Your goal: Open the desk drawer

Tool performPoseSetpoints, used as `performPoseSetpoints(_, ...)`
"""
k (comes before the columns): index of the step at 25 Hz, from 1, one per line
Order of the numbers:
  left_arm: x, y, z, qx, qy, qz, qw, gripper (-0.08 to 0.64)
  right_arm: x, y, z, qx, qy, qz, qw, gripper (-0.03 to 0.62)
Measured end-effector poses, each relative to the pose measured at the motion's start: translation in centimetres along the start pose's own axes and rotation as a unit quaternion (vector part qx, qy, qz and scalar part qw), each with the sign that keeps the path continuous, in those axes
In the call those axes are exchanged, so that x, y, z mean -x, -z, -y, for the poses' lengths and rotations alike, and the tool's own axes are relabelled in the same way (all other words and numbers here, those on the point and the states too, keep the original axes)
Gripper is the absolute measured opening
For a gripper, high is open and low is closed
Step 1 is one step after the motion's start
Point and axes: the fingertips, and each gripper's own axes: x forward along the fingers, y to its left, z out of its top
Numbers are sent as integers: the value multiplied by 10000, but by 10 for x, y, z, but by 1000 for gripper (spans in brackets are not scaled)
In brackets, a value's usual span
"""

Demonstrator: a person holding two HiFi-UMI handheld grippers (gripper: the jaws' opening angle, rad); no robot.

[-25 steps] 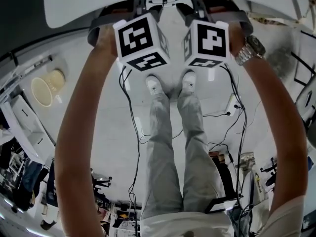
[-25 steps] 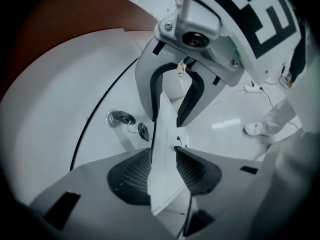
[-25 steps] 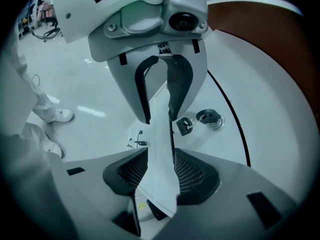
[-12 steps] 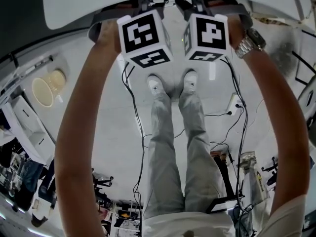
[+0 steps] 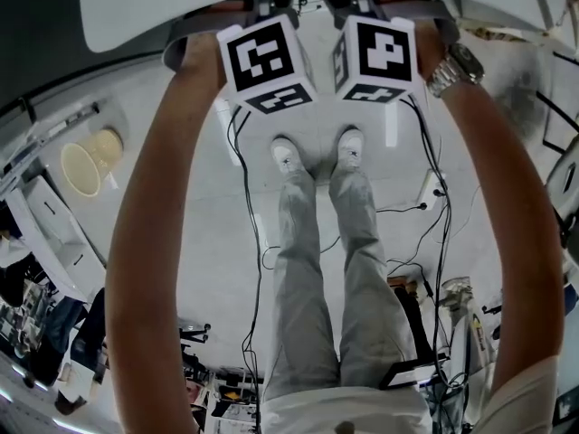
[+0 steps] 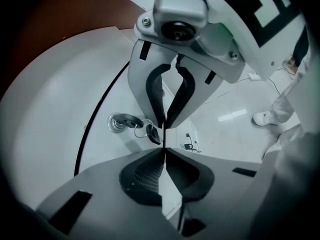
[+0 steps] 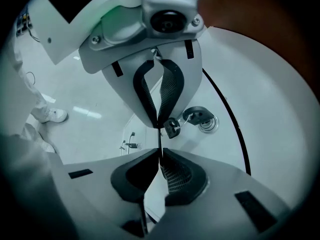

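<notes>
The white drawer front (image 6: 60,114) carries a round lock (image 6: 117,122) with a key (image 6: 151,133) hanging from it on a ring. A dark seam (image 6: 92,129) runs beside the lock. My left gripper (image 6: 163,143) and right gripper (image 7: 160,144) point at each other, tip to tip, right beside the key (image 7: 171,127). Both sets of jaws are closing, their tips meet, and nothing is between the pads. In the head view the two marker cubes (image 5: 265,64) (image 5: 375,57) sit side by side under the desk top (image 5: 181,7), which hides the fingertips.
The person's legs and white shoes (image 5: 285,156) stand below the grippers. Black cables (image 5: 249,233) and a power strip (image 5: 425,188) lie on the pale floor. A tan round bin (image 5: 80,168) sits at the left, and clutter lines the bottom edge.
Both cubes have shifted slightly toward the desk edge. The fingers that spread ahead of them a second ago have drawn together and slipped mostly out of sight.
</notes>
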Motion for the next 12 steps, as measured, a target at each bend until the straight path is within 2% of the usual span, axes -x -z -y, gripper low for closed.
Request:
performPoseSetpoints(7, 2, 2, 0, 271, 104, -10, 9996, 26, 1, -3, -1, -137, -90, -14, 9999, 43)
performPoseSetpoints(12, 4, 1, 4, 265, 104, 33, 9996, 25, 3, -1, -5, -82, -121, -38, 9999, 41)
